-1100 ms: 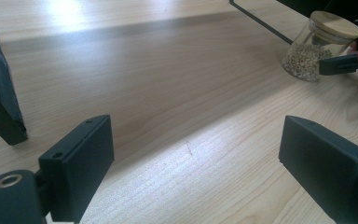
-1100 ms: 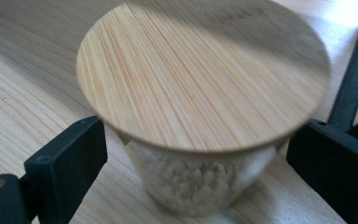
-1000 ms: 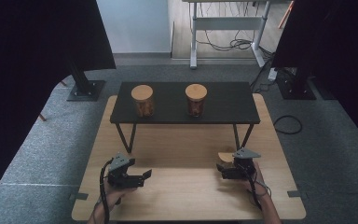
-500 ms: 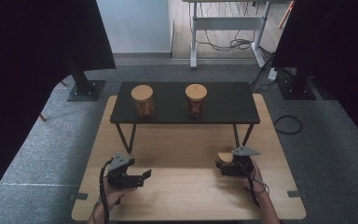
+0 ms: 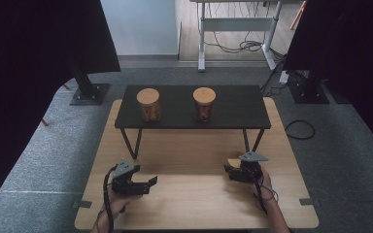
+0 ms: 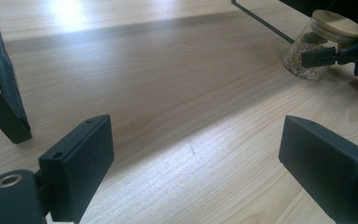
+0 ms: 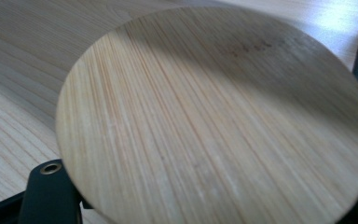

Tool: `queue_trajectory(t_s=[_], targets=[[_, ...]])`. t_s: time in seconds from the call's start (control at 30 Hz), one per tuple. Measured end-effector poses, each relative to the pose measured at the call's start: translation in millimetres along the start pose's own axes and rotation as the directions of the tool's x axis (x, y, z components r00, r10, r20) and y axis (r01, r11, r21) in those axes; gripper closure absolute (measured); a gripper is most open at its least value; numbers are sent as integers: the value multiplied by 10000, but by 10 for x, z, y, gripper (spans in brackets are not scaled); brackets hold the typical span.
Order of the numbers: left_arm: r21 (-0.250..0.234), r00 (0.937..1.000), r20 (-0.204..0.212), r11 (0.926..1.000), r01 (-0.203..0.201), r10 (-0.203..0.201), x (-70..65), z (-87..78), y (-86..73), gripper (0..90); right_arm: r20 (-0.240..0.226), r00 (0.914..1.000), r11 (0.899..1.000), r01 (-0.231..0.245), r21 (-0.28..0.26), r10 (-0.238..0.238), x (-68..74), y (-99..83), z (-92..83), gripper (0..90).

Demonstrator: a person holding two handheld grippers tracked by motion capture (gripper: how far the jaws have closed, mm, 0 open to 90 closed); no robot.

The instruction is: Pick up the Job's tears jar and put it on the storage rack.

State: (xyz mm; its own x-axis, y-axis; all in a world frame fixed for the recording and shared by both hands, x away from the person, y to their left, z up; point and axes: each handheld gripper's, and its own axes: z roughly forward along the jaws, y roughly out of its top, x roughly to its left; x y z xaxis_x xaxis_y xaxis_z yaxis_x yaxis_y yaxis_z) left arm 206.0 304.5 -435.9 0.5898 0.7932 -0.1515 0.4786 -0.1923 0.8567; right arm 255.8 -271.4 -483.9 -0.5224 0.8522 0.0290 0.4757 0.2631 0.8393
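text: none legible | labels: none | numbers: none | signs: none

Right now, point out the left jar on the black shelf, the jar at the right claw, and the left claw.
Left jar (image 5: 148, 104), high view, glass body.
Third jar (image 6: 336, 23), left gripper view, bamboo lid.
Left claw (image 5: 151, 184), high view, between fingertips.

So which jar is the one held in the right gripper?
Start at the light wooden table, in front of the black shelf. The jar sits low on the tabletop between the right gripper jaws. Unlike the two shelf jars, its contents are pale.
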Motion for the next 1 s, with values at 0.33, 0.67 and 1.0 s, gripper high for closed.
queue_trajectory(t_s=[0.33, 0.67, 1.0], targets=[[-27, 10000, -5, 10000, -12, 12, -5, -8, 1, 96, -5, 10000, 10000, 10, -49, -10, 3, -12, -7, 241], [-33, 10000, -20, 10000, -35, 35, 0, -15, 2, 96, -42, 10000, 9998, -87, -165, 86, 7, -13, -72, 241], [-59, 10000, -38, 10000, -44, 44, 0, -22, 0, 96, -371, 9993, 9998, 84, -156, -89, -5, -2, -156, 242]])
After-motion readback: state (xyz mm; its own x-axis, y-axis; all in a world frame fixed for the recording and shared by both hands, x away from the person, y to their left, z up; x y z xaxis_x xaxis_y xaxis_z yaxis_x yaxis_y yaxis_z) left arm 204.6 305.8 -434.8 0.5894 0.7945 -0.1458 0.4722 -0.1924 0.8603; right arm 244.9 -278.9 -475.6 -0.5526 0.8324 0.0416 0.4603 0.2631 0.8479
